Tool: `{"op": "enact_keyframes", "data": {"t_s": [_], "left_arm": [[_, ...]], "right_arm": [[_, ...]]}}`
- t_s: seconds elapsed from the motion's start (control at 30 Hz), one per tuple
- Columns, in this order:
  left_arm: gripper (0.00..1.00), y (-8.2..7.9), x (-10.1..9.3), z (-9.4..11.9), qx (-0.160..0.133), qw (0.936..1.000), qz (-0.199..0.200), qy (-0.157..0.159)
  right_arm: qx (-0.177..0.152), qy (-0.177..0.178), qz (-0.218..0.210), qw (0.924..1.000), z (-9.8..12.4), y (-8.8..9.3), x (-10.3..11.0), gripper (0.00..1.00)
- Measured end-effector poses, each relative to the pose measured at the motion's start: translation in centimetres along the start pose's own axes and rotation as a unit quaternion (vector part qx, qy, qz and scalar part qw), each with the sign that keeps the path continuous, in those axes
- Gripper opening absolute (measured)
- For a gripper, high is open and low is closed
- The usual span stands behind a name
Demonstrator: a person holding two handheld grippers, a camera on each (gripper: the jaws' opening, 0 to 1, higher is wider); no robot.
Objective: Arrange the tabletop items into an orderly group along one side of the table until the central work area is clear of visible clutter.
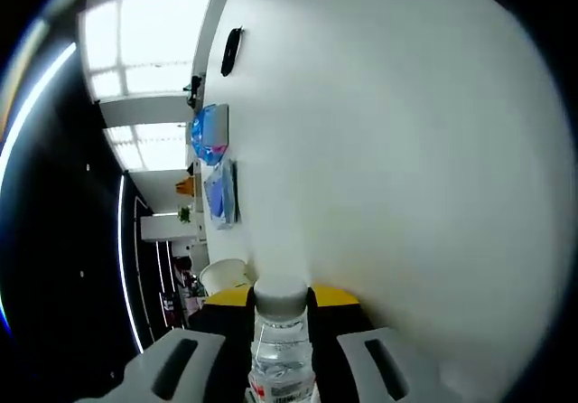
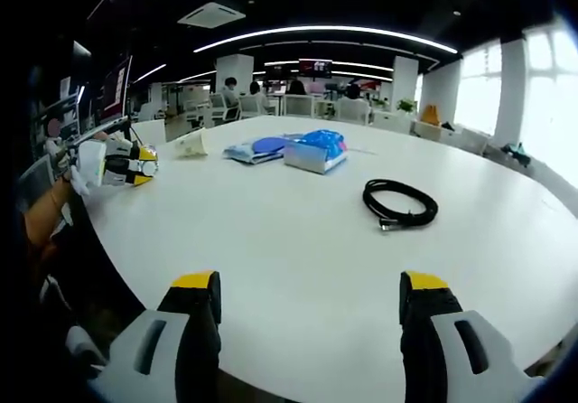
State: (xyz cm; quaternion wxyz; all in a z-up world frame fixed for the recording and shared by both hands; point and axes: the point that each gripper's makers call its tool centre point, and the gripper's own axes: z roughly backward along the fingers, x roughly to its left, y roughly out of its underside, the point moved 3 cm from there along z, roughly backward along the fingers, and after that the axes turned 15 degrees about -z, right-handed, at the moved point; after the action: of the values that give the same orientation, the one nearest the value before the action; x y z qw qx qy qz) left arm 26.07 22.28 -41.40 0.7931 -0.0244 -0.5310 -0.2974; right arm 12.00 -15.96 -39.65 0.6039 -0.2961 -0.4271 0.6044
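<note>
In the left gripper view, my left gripper (image 1: 282, 305) is shut on a clear water bottle (image 1: 282, 353) with a white cap, which stands up between the yellow-tipped jaws. Beyond it, along the white table's (image 1: 406, 150) edge, lie a white paper item (image 1: 224, 275), a blue packet (image 1: 221, 193), a blue-wrapped box (image 1: 209, 134) and a black cable (image 1: 232, 51). My right gripper (image 2: 309, 304) is open over the table's near edge with nothing between its jaws. The coiled black cable (image 2: 400, 206) lies ahead on the right, apart from the blue-wrapped box (image 2: 314, 150) and the blue packet (image 2: 256, 149).
A hand with an orange sleeve (image 2: 45, 213) holds the left gripper (image 2: 117, 164) at the table's (image 2: 298, 231) left edge, near the white paper item (image 2: 191, 144). Office desks, chairs and people are in the background. Windows are at the right.
</note>
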Motion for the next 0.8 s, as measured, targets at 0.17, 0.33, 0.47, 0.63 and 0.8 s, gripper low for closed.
{"op": "enact_keyframes", "data": {"t_s": [0.17, 0.33, 0.47, 0.63, 0.8], "left_arm": [[0.21, 0.0, 0.2, 0.0, -0.005, 0.9999, 0.005, 0.007], [0.21, 0.0, 0.3, -0.2, -0.006, 0.9999, 0.008, 0.011], [0.21, 0.2, 0.7, -0.2, -0.021, 0.9988, 0.043, 0.007], [0.21, 0.2, 1.3, 0.0, -0.039, 0.9962, 0.077, 0.005], [0.21, 0.4, 2.1, 0.1, -0.048, 0.9939, 0.099, -0.004]], "right_arm": [[-0.007, -0.001, -0.004, 1.0, 0.0, -0.2, 0.0, 0.78], [-0.001, -0.003, -0.003, 1.0, -0.2, 0.0, 0.1, 0.78], [0.003, -0.003, -0.005, 1.0, -0.2, 0.3, 0.1, 0.78], [0.004, -0.002, -0.005, 1.0, -0.3, 0.2, -0.1, 0.78], [0.003, -0.002, -0.006, 1.0, -0.4, 0.1, -0.2, 0.78]]}}
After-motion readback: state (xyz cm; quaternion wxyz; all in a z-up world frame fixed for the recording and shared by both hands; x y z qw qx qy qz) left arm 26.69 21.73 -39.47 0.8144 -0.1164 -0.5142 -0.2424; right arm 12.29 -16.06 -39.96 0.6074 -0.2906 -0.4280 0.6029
